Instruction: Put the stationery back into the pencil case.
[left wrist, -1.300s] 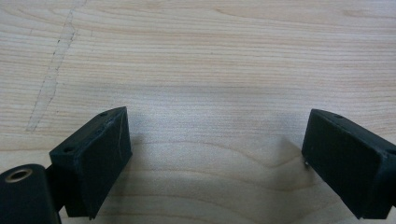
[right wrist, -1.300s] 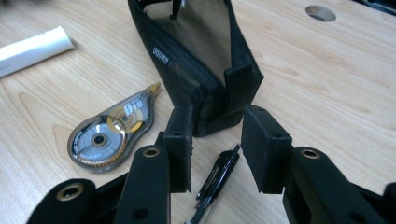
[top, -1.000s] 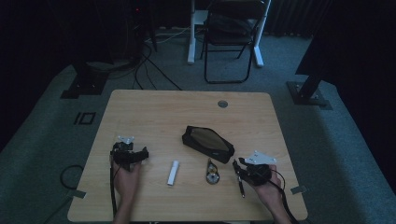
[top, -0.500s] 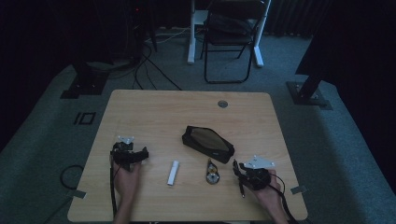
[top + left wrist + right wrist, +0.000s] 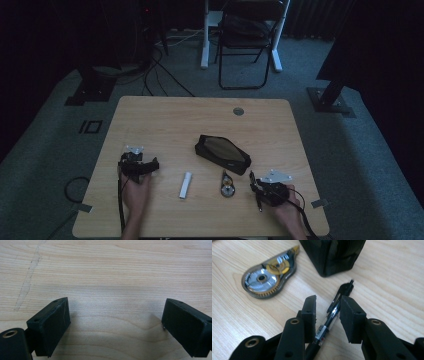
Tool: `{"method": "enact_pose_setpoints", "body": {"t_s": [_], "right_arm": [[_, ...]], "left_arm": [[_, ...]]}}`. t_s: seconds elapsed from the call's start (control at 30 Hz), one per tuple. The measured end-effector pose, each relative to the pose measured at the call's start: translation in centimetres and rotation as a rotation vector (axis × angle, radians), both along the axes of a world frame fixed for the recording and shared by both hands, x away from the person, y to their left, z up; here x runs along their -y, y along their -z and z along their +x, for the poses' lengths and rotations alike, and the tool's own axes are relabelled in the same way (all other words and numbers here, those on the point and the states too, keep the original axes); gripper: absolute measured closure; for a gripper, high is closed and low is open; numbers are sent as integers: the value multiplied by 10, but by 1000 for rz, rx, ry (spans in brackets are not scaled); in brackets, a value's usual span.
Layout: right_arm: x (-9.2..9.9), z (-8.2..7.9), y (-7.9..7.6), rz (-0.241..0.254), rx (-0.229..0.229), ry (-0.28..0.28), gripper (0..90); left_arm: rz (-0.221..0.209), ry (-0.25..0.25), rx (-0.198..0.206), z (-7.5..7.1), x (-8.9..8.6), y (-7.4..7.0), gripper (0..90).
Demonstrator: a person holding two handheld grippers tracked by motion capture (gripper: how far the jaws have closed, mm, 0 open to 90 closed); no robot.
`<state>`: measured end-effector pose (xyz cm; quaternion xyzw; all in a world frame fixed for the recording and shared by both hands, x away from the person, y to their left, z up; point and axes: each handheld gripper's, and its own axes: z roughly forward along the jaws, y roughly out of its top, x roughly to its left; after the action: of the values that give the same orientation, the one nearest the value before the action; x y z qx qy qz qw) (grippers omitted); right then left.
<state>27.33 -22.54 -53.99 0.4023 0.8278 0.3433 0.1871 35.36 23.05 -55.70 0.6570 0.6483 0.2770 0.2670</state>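
Two grippers low over the table, one at each near corner.

At near left: the left gripper, in a hand, pointing right. In the left gripper view, wide open over bare wood, with nothing between the jaws and nothing touching them.

At near right: the right gripper, in the other hand, pointing far and a little left. In the right gripper view, set astride a pen lying flat on the wood. Jaws just now closing in, one on each side of the barrel, yet with a gap left between them wider than the pen. No clamp on it: released, not grasping. Pen hard against the left jaw in that view, its clip end poking out past the jaw tips toward the far side. In the high view, the other end of the pen sticking out near the hand.

Just left of the right gripper: a tape roller, clear shell, yellow gear inside.

Beyond both, mid-table: a black case, its near corner close to the pen tip, apart from it.

Between the two grippers, left of the roller: a small white stick.

Past the far edge, on the floor: a folding chair.
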Motion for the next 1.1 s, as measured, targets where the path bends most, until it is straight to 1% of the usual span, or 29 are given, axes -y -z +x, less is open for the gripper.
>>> {"method": "enact_pose_setpoints", "body": {"t_s": [0.37,0.5,0.6,0.77,0.83,1.1], "right_arm": [[4,4,8,-21,-45,21,688],[6,5,10,-18,-59,29,704],[8,7,10,-10,-68,42,738],[12,8,10,-10,-75,62,787],[13,9,9,-23,-75,60,789],[11,10,8,-42,-79,51,796]], "left_arm": [[0,0,0,0,0,0,83],[0,0,0,0,0,0,83],[0,0,0,0,0,0,83],[0,0,0,0,0,0,83],[0,0,0,0,0,0,83],[0,0,0,0,0,0,83]]}}
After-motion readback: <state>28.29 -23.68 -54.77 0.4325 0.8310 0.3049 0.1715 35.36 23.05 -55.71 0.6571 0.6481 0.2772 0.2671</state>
